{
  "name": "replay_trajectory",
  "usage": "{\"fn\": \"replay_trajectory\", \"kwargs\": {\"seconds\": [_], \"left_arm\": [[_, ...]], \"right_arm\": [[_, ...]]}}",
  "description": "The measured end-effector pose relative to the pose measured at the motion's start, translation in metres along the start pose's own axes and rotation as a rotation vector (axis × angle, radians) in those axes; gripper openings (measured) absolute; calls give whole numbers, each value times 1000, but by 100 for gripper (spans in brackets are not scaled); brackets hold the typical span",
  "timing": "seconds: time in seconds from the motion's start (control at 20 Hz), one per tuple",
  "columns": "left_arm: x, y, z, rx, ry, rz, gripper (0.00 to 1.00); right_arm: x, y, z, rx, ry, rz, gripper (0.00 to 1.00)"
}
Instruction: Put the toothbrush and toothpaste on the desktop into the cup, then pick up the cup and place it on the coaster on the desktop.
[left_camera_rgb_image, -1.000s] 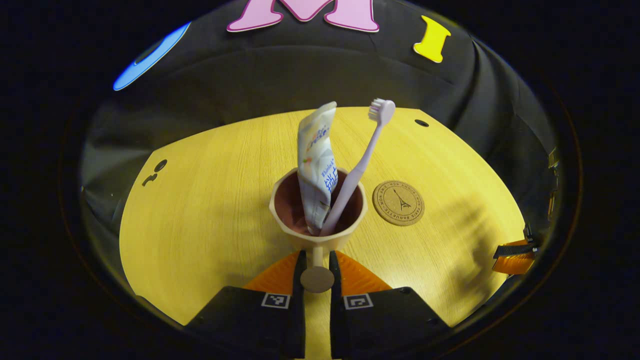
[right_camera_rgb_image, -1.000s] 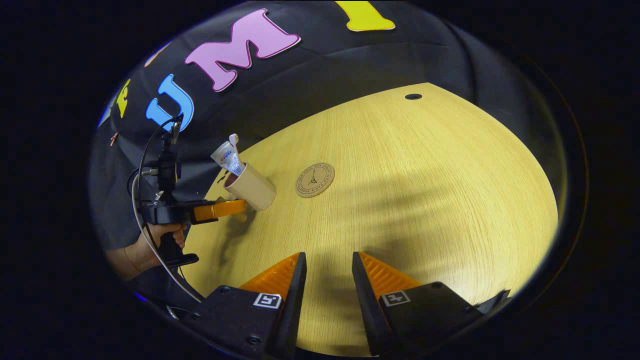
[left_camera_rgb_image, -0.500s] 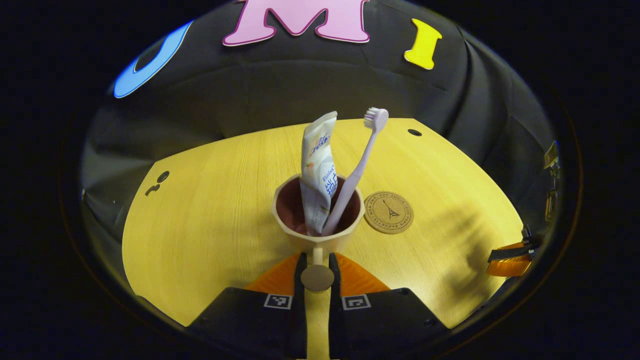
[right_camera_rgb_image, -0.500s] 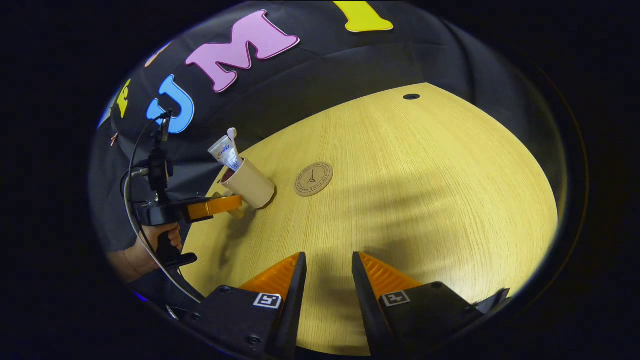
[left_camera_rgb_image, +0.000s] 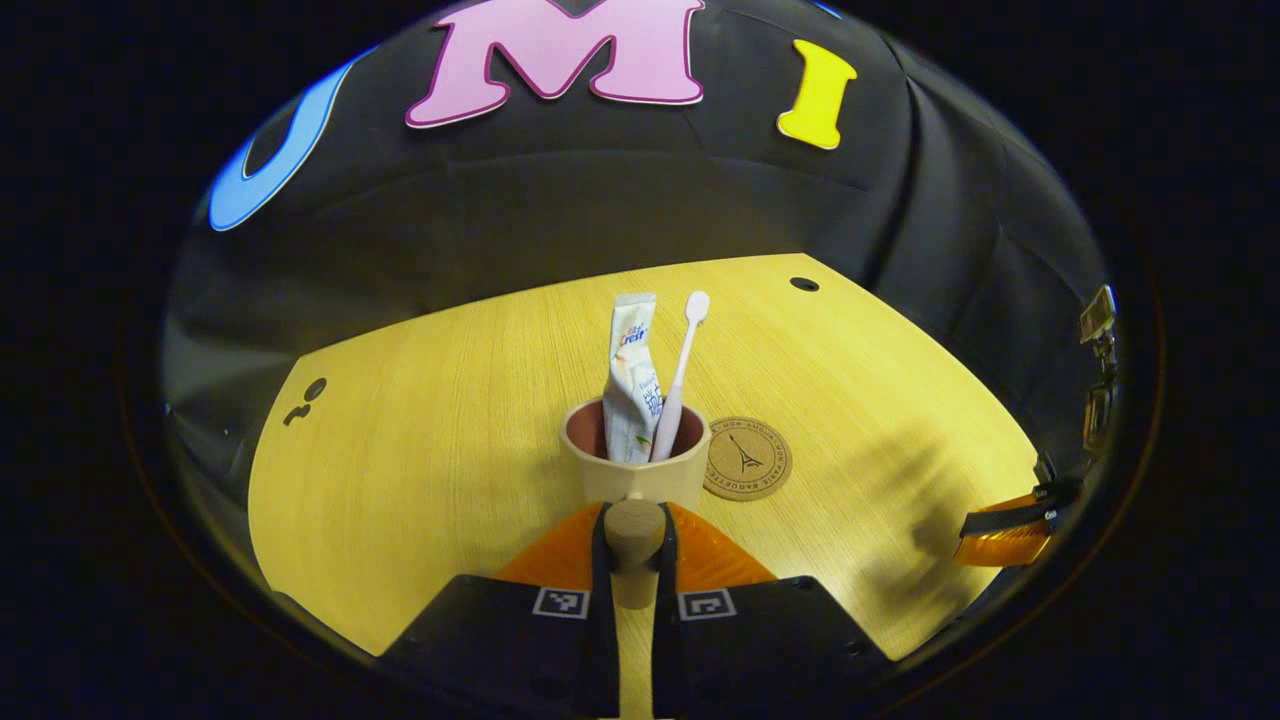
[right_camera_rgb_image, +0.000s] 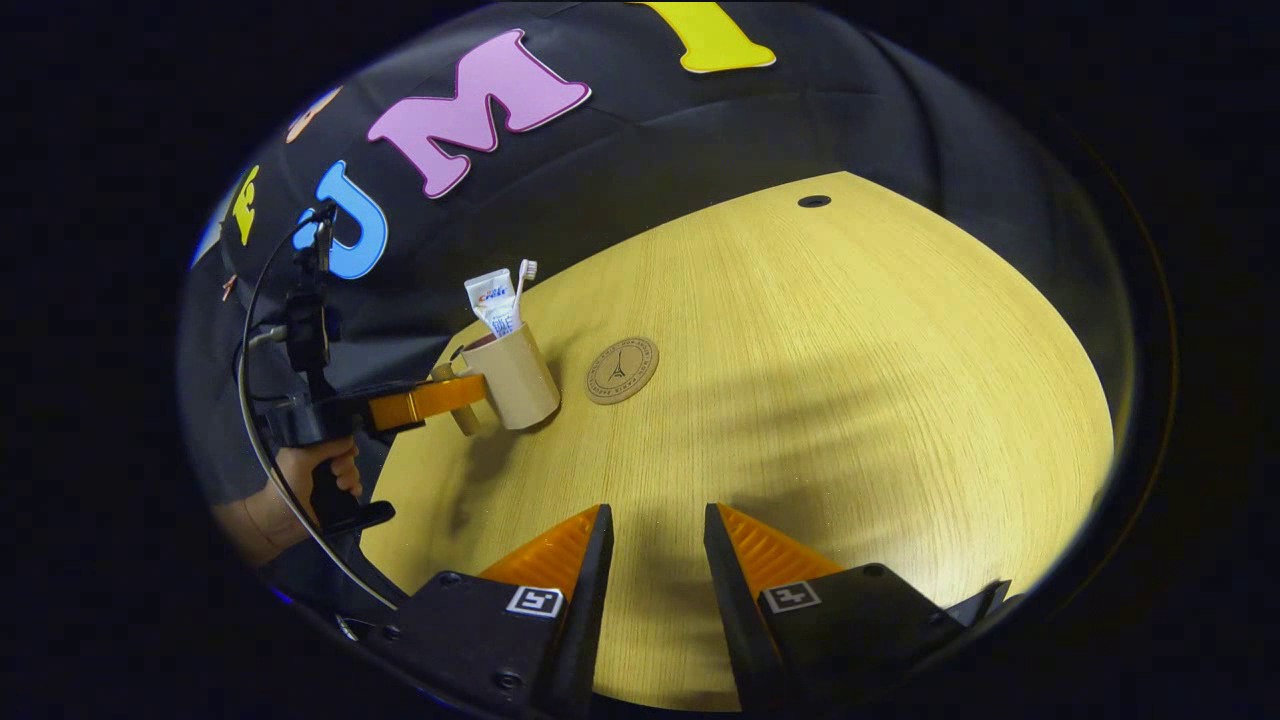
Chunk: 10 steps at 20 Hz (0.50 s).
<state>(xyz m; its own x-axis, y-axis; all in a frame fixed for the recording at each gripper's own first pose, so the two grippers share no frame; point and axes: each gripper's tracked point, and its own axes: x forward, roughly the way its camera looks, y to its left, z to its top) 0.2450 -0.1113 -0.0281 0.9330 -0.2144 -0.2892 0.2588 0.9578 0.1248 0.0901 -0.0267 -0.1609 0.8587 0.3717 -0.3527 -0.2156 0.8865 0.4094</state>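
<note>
Your left gripper (left_camera_rgb_image: 634, 525) pinches the cup (left_camera_rgb_image: 636, 468) by its handle, beside the coaster (left_camera_rgb_image: 747, 458); your right gripper (right_camera_rgb_image: 655, 545) hangs open, empty.

The left gripper view looked closely at the cup (left_camera_rgb_image: 640, 462); the right gripper view faced across the table (right_camera_rgb_image: 850, 400), sharing cup (right_camera_rgb_image: 518, 378) and coaster (right_camera_rgb_image: 622, 369).
</note>
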Motion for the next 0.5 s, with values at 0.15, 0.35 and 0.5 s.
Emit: {"fn": "replay_trajectory", "kwargs": {"seconds": [0.15, 0.35, 0.5], "left_arm": [[-2, -3, 0, -31, -15, -38, 13], [-8, -7, 5, -51, -91, -49, 9], [-8, -14, 3, -22, -118, -72, 7]], "right_arm": [[-2, -4, 1, -5, -1, -1, 57], [-4, -5, 2, -7, -5, -2, 57], [-2, -3, 4, -7, -9, 0, 57]]}}
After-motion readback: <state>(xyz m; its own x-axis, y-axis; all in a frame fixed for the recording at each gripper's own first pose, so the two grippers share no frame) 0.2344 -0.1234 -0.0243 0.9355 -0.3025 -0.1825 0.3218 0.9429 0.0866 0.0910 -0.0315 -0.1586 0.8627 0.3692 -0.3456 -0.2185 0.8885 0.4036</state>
